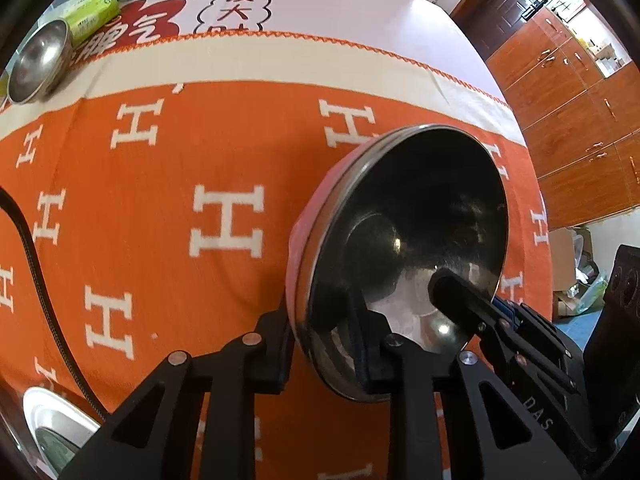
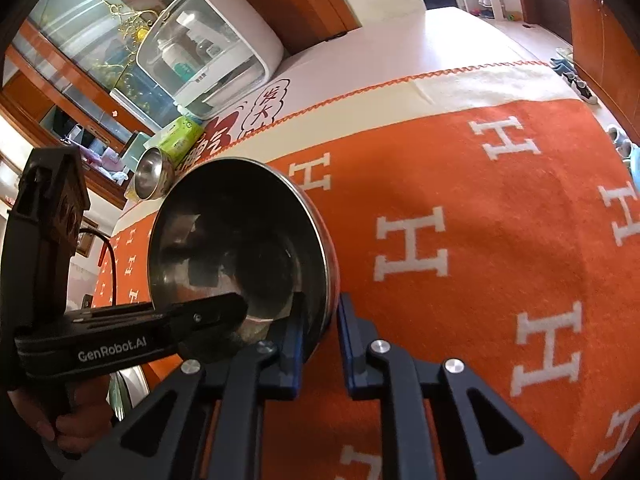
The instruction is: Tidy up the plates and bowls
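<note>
- The steel bowl [image 1: 404, 256] is gripped at opposite rim walls by the left tool [image 1: 326, 344] and the right tool [image 2: 320, 336], both clamped on it.
- It is held tilted above the orange cloth [image 1: 160, 208] on the bench.
- A 2nd bowl [image 1: 38, 64] lies far-left near the bench edge, nearer the left tool; open cloth lies between.

"GenRobot.AI" on left tongs [image 2: 320, 326]; white "H" letters across orange cloth [image 2: 500, 200].
</note>
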{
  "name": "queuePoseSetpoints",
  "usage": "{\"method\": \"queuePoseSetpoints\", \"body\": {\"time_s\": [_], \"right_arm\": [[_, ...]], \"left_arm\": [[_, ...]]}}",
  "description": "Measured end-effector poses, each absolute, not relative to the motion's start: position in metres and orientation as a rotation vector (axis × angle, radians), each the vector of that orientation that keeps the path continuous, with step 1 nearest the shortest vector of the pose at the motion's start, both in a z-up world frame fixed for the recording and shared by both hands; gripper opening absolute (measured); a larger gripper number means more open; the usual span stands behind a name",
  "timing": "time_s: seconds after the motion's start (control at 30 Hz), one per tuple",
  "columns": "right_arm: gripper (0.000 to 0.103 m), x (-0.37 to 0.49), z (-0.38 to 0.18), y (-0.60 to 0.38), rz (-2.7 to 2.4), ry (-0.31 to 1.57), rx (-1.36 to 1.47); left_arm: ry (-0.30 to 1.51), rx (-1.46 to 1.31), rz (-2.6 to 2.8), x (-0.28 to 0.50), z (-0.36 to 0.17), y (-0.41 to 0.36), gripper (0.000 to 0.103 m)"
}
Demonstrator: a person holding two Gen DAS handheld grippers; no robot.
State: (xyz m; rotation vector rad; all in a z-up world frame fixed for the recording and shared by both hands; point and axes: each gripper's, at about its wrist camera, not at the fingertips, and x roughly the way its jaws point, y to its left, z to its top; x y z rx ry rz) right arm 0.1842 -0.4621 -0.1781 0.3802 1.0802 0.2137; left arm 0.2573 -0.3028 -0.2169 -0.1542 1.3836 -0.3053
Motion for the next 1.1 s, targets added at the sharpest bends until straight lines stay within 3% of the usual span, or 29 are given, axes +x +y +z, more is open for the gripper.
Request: {"method": "queuePoseSetpoints", "body": {"time_s": [0.37, 1.1], "right_arm": [[0.015, 0.158, -0.156, -0.46, 0.177, 1.062, 0.33], [0.015, 0.098, -0.086, -0.409, 0.23, 0.904, 0.133]], "left_arm": [[1.371, -0.155, -0.35, 0.223, -0.198, -0.308, 0.023], [1.176, -0.206, -0.35, 0.147, -0.131, -0.261, 0.023]]}}
